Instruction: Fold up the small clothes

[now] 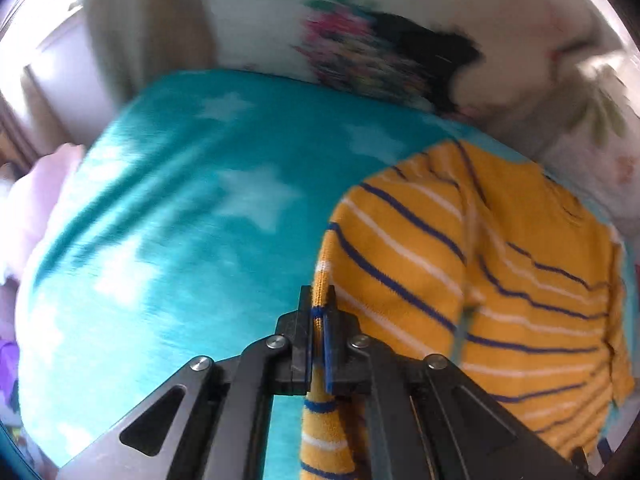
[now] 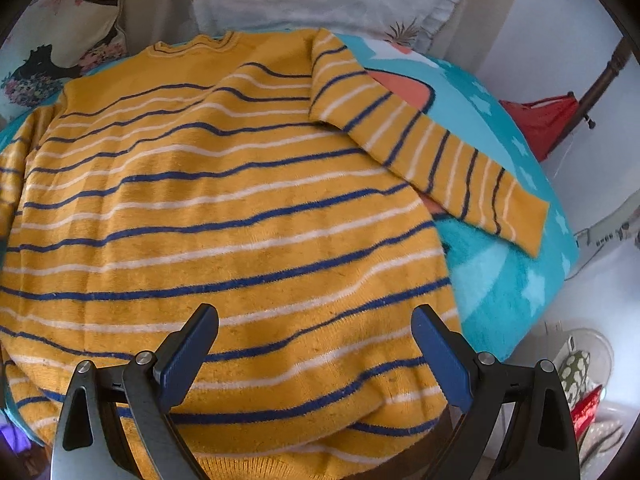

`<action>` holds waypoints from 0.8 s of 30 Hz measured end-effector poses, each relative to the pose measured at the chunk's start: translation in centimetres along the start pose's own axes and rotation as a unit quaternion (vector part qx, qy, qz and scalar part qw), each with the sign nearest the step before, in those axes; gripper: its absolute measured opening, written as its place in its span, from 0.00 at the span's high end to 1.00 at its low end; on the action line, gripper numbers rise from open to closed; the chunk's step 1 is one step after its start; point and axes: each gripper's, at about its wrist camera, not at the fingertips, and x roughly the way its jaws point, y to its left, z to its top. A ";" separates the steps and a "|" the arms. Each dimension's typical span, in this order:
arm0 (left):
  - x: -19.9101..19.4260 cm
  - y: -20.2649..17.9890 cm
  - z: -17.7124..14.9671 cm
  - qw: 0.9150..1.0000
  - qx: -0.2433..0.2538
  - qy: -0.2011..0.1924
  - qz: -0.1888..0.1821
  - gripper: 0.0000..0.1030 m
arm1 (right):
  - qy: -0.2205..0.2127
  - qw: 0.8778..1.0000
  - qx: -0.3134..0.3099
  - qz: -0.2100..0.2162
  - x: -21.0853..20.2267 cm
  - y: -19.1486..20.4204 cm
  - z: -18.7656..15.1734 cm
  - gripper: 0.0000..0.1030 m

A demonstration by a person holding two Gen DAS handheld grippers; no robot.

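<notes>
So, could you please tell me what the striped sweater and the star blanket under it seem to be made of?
The striped sweater looks like a soft knit, probably wool or acrylic: ribbed cuff and collar, fuzzy matte yellow surface with slightly blurred blue and white stripes. The star blanket looks like plush fleece, likely synthetic: a short, fluffy teal pile with faint sheen. The left tongs pinch a sleeve.

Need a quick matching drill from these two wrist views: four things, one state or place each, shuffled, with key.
Things:
1. left gripper
2. right gripper
3. sweater's free sleeve
4. teal star blanket

States:
A. open, hovering above the sweater's hem
B. spread beneath the sweater
C. shut on a striped sleeve
D. lying flat, angled out onto the blanket

Pairs: 1-C, 2-A, 3-D, 4-B
</notes>
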 end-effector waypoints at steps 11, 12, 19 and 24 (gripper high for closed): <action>-7.2 0.3 -7.9 0.996 -0.007 -0.004 -0.084 0.54 | -0.023 1.000 0.003 0.014 0.1 -3.0 1.4 0.04; -7.5 -0.5 -9.3 0.995 -0.004 0.006 -0.099 0.54 | -0.020 1.000 0.007 0.020 0.3 -3.6 1.4 0.04; -7.0 -5.9 -17.6 0.988 0.014 0.088 -0.128 0.54 | 0.013 0.996 0.005 0.084 2.2 -8.3 -0.2 0.04; -7.8 -8.3 -20.3 0.990 0.020 0.092 -0.107 0.40 | 0.036 0.988 -0.027 0.147 3.1 -9.2 -2.3 0.04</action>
